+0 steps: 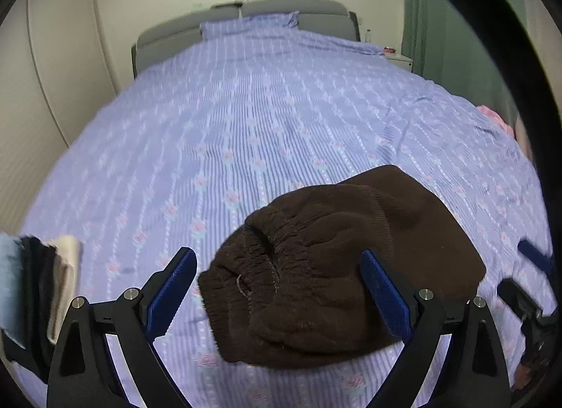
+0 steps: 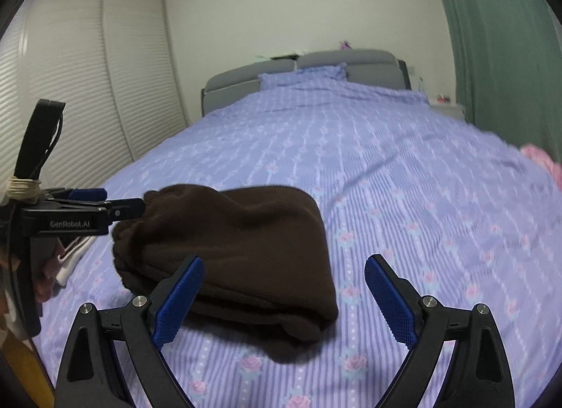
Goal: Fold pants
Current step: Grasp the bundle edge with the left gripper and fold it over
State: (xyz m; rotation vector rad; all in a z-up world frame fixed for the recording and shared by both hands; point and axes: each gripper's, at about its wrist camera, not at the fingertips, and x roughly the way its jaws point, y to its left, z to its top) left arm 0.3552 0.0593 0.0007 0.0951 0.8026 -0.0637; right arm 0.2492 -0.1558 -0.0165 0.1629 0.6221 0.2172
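Note:
The dark brown pants [image 1: 337,267] lie folded into a thick bundle on the purple flowered bedspread [image 1: 246,127], near the bed's front edge. Their gathered waistband faces my left gripper [image 1: 277,288], which is open with the bundle between and just beyond its blue pads, not gripped. In the right wrist view the pants [image 2: 239,253] lie left of centre. My right gripper [image 2: 284,299] is open and empty; its left pad is over the bundle's near edge. The left gripper shows side-on at the left [image 2: 116,209], by the waistband.
A stack of folded clothes [image 1: 42,285] sits at the left of the bed, also in the right wrist view [image 2: 70,257]. A pink cloth [image 2: 541,158] lies at the right edge. Pillow and grey headboard [image 2: 316,63] are far back. Louvred wardrobe doors [image 2: 87,91] stand left, a green curtain [image 2: 491,39] right.

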